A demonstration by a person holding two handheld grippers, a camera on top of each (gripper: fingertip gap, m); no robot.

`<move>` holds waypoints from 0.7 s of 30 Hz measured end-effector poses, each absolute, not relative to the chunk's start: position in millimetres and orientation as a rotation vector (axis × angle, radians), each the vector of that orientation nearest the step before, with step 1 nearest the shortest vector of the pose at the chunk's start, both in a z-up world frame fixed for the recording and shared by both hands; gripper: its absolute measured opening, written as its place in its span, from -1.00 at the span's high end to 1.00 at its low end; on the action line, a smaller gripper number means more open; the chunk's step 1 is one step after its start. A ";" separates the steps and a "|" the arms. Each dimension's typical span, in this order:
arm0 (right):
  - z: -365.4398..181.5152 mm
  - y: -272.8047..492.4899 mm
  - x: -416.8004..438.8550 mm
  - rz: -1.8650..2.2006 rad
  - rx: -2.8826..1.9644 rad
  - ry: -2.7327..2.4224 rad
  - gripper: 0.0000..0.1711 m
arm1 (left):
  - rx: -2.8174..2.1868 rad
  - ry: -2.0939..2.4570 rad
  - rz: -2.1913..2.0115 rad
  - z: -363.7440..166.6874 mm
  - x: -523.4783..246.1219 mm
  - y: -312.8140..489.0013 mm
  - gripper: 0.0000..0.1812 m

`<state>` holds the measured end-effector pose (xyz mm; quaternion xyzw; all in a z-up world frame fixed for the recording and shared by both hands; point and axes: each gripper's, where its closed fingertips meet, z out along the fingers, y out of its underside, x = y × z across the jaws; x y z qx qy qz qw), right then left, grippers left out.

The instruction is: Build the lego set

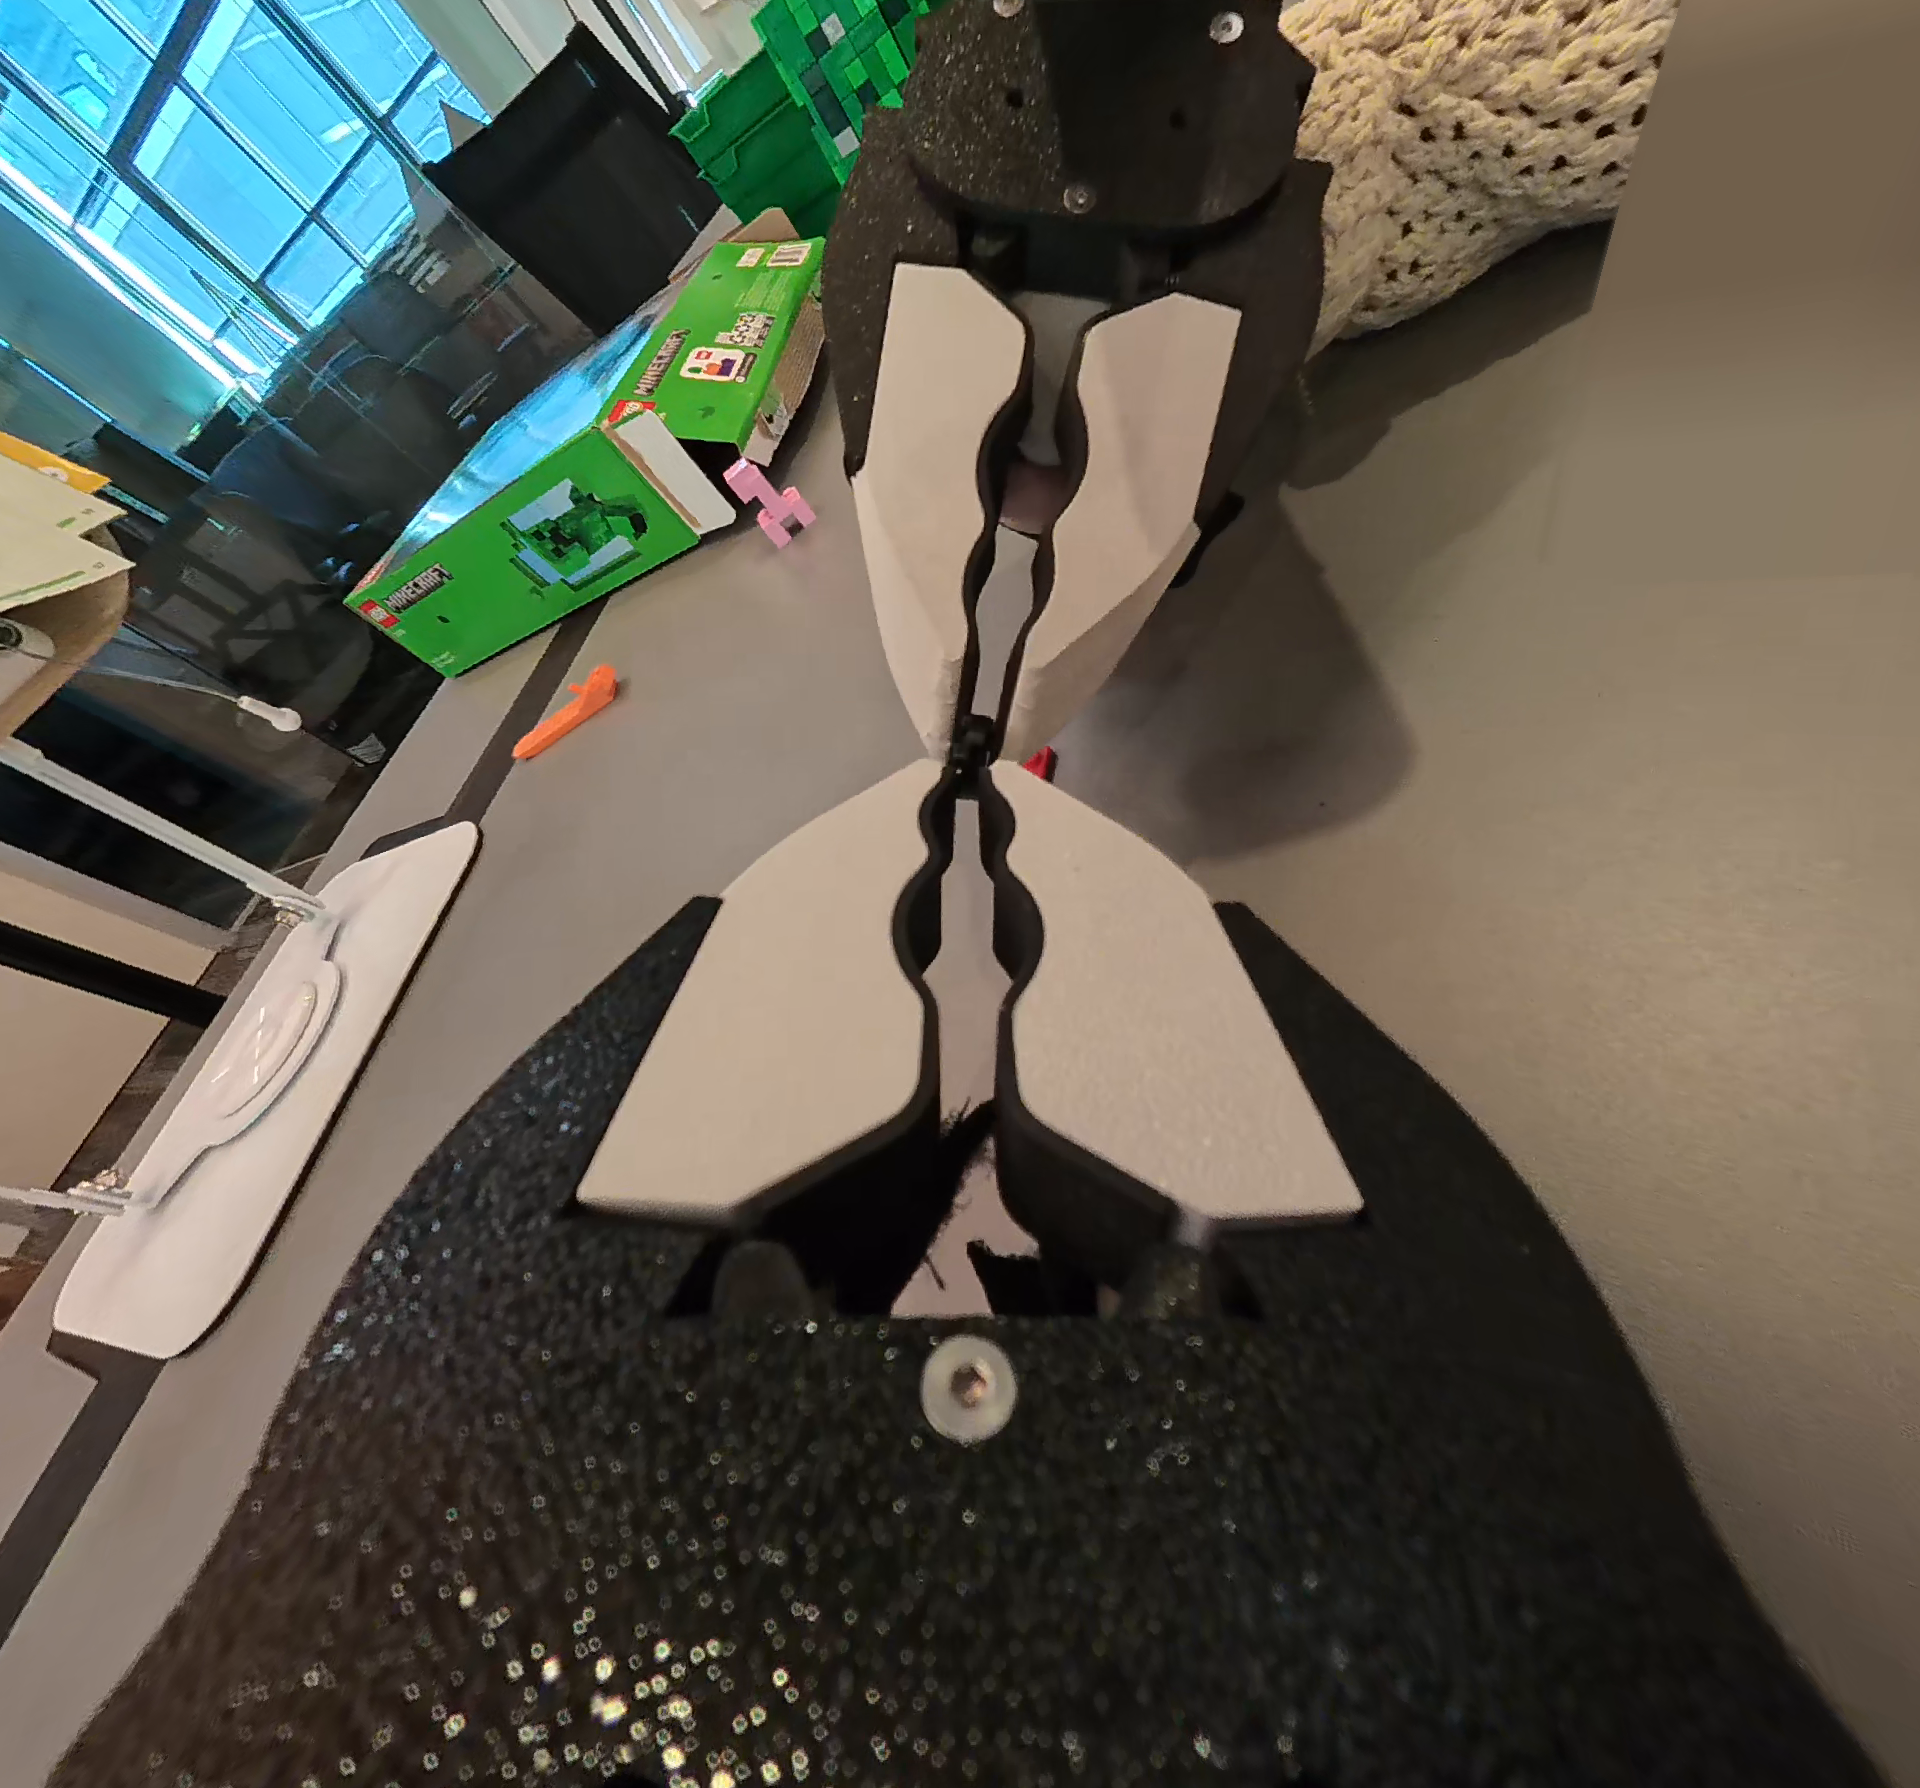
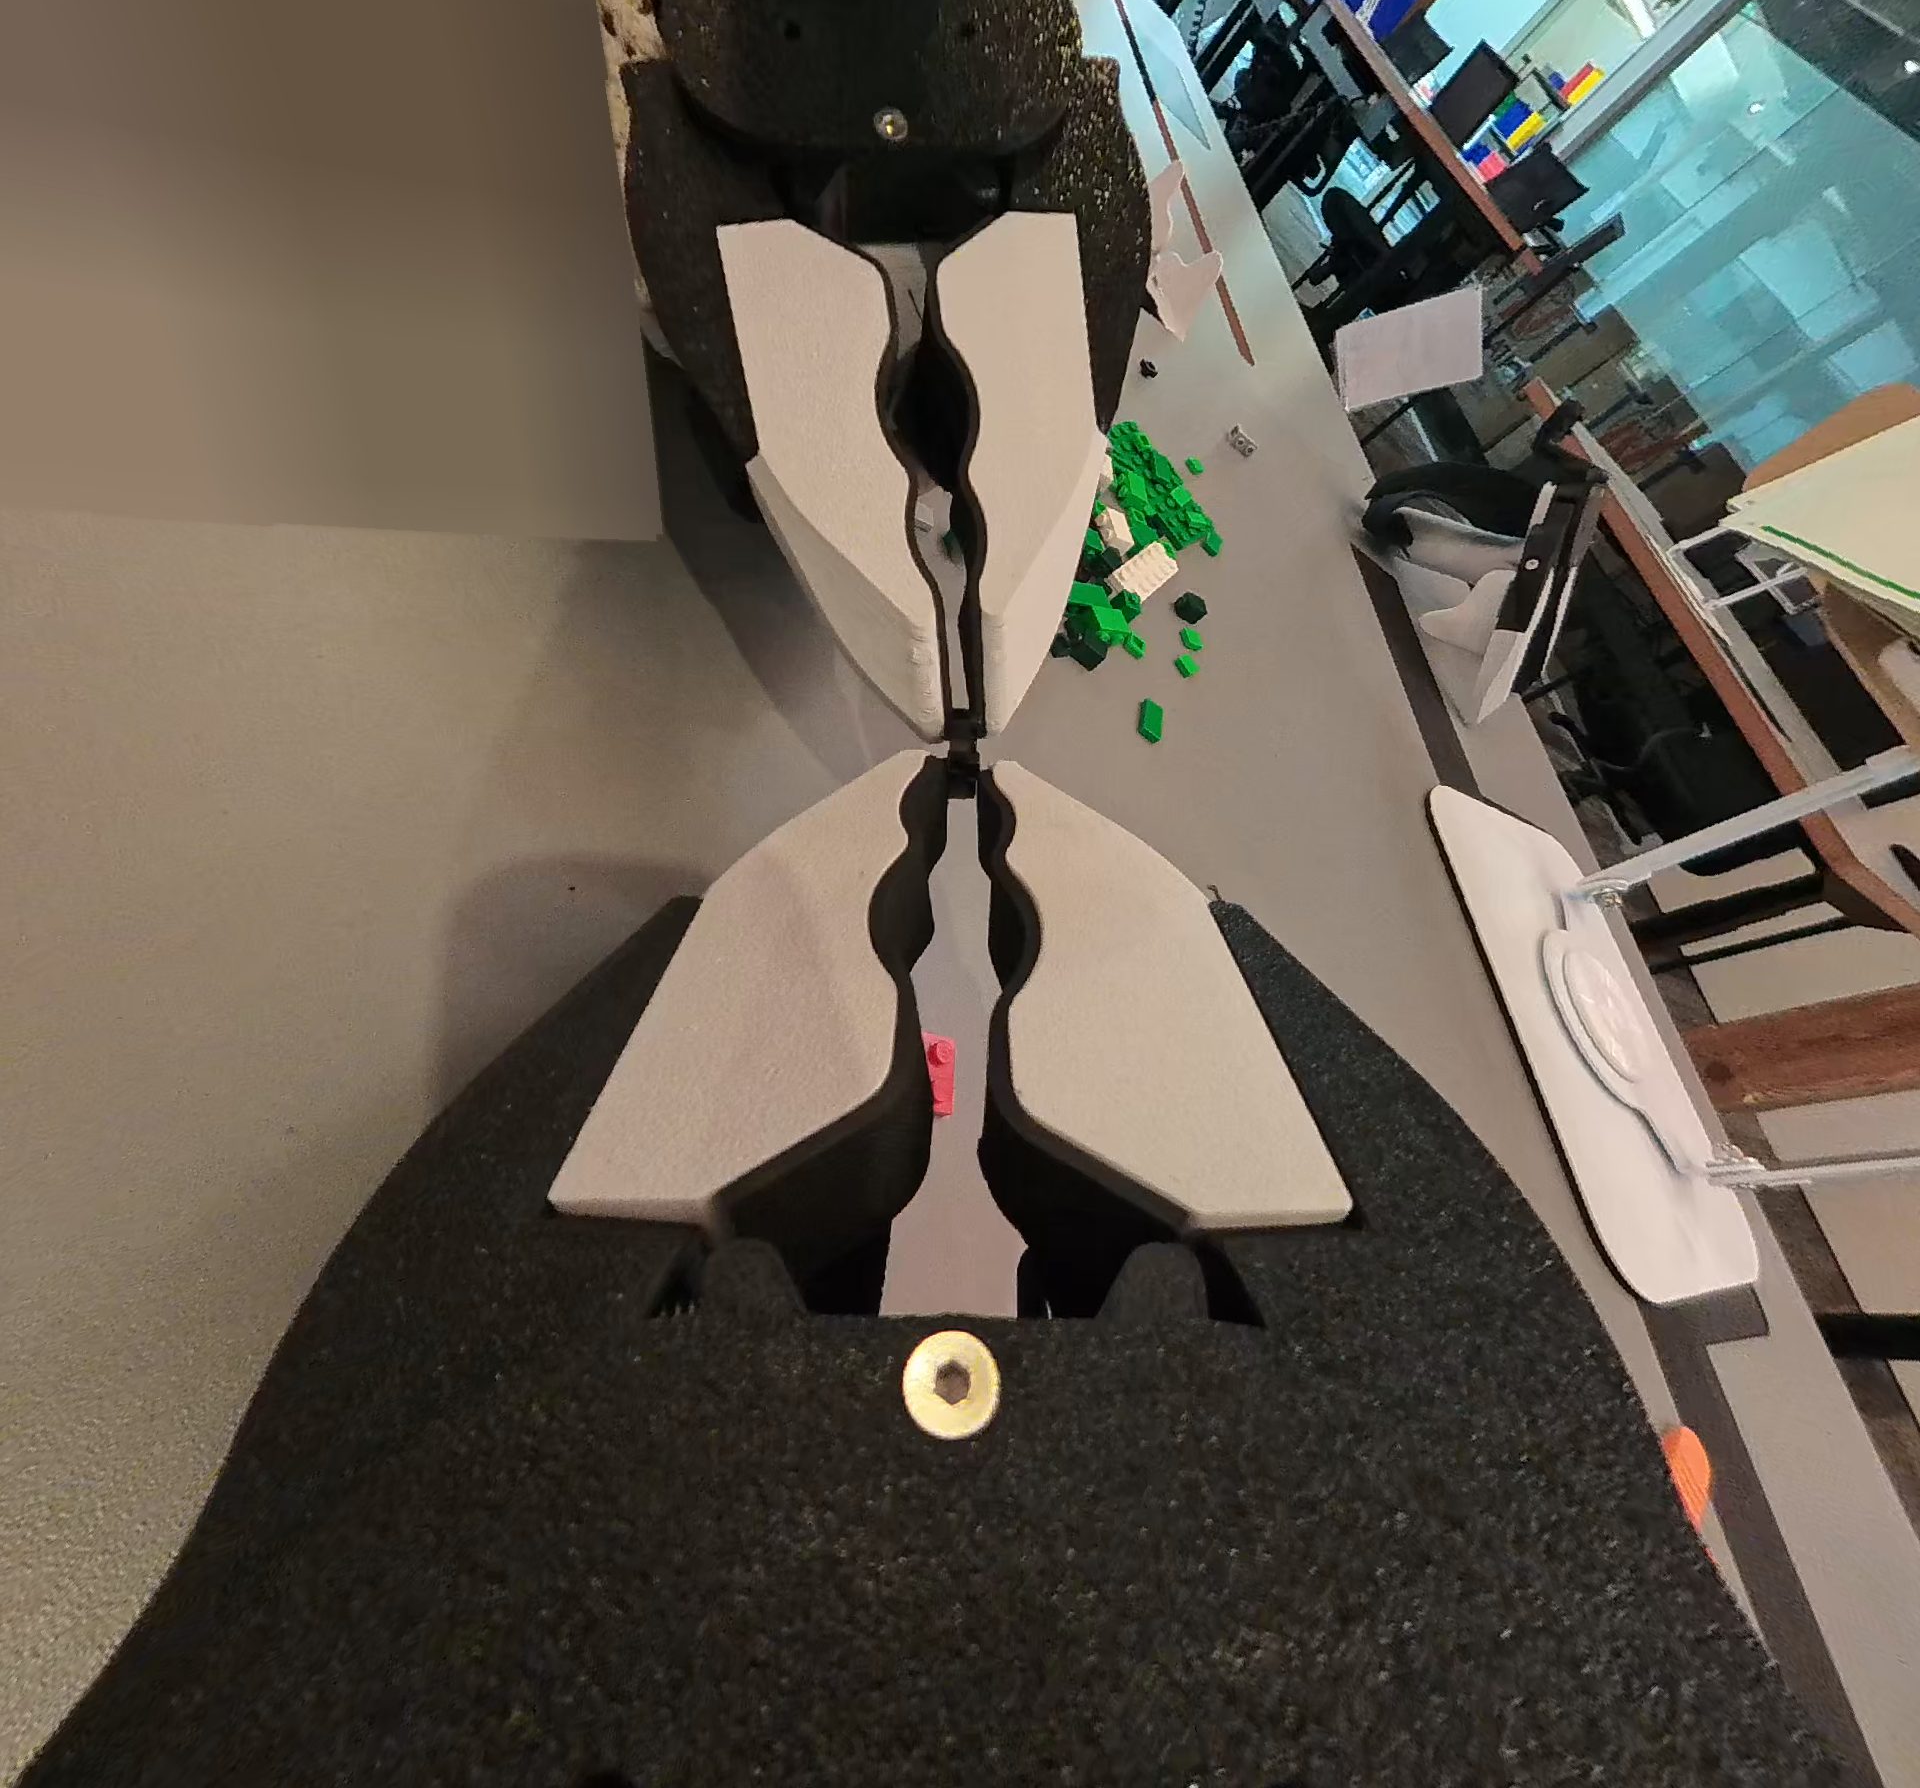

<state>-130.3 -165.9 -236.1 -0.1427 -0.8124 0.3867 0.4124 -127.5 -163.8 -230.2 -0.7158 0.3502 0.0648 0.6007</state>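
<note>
My left gripper [image 1: 961, 788] and my right gripper [image 1: 977, 715] meet tip to tip above the grey table [image 1: 1558, 907]. Both are shut on a small black lego piece [image 1: 971, 749] pinched between the two pairs of tips. The right wrist view shows the same meeting: my right gripper [image 2: 961, 782] below, the left gripper [image 2: 966, 715] opposite, and the black piece [image 2: 964, 749] between them. I cannot tell whether it is one piece or two joined. A pile of green and white bricks [image 2: 1143, 543] lies behind the left gripper.
A green lego box [image 1: 582, 491], a pink figure [image 1: 774, 502], an orange brick separator [image 1: 566, 699] and a green block model [image 1: 842, 45] lie at the far left. A pink brick [image 2: 940, 1073] lies under my right gripper. White mats [image 1: 260, 1094] [image 2: 1590, 1042] sit at the table's edge. A knitted sleeve [image 1: 1475, 76] is behind. Only a small space, under 4 cm, lies between the two pairs of fingers. Both grippers' tips are roughly 35 cm from the green block model [image 1: 842, 45].
</note>
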 end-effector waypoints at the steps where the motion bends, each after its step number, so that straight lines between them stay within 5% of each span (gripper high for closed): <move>1: -236.0 -165.9 -130.4 0.972 -0.358 -2.043 0.94 | -1.658 0.814 0.156 -230.2 -127.6 -163.6 0.96; 21: -231.7 -159.9 -124.8 1.012 -0.360 -2.065 0.87 | -1.582 0.799 0.270 -218.0 -134.9 -163.2 0.97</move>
